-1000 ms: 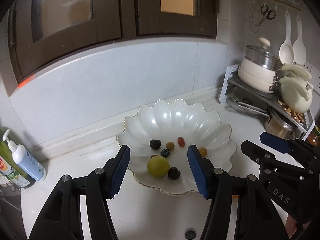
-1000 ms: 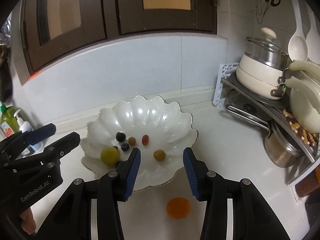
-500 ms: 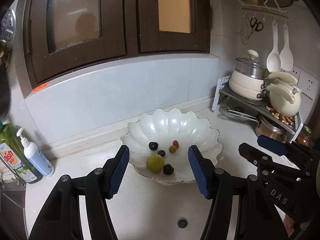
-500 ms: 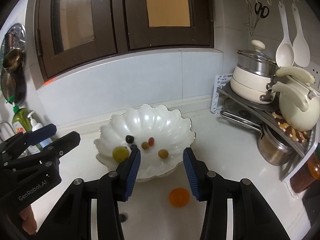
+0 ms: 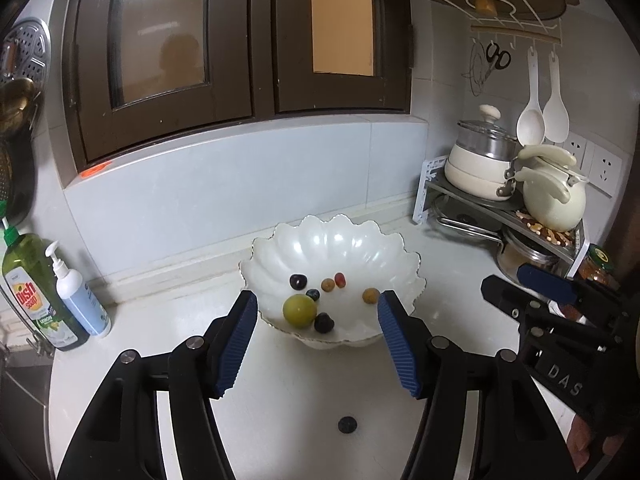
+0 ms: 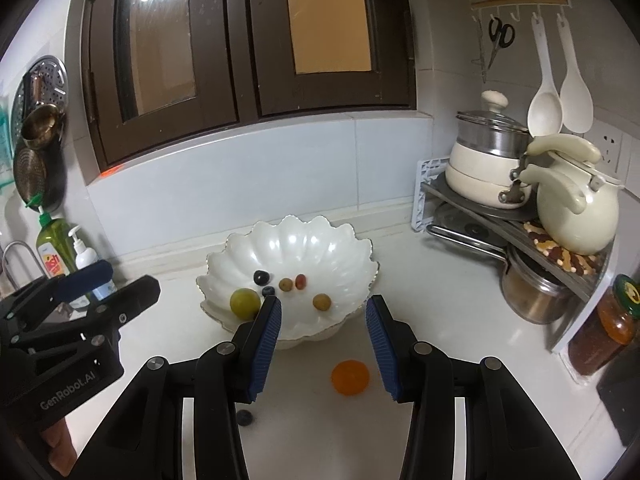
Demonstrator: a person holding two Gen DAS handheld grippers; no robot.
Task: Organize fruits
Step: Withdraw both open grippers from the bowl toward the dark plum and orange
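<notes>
Done: we count seven small fruits in the white scalloped ceramic bowl (image 6: 320, 240).
Left: round orange fruit (image 6: 349, 377) and dark blueberry (image 6: 244, 417) on the white table (image 6: 440, 300).
Tools: left tool (image 5: 316, 340) and right tool (image 6: 323, 346) both gape, empty.

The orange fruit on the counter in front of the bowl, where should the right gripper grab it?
Grip the orange fruit across its widest middle, coming straight down from above. It is round and lies alone on the counter, already between the open right gripper fingers, with bare space on both sides.

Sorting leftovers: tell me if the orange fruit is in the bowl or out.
Out: the orange fruit lies on the countertop, in front of the white scalloped bowl.
</notes>
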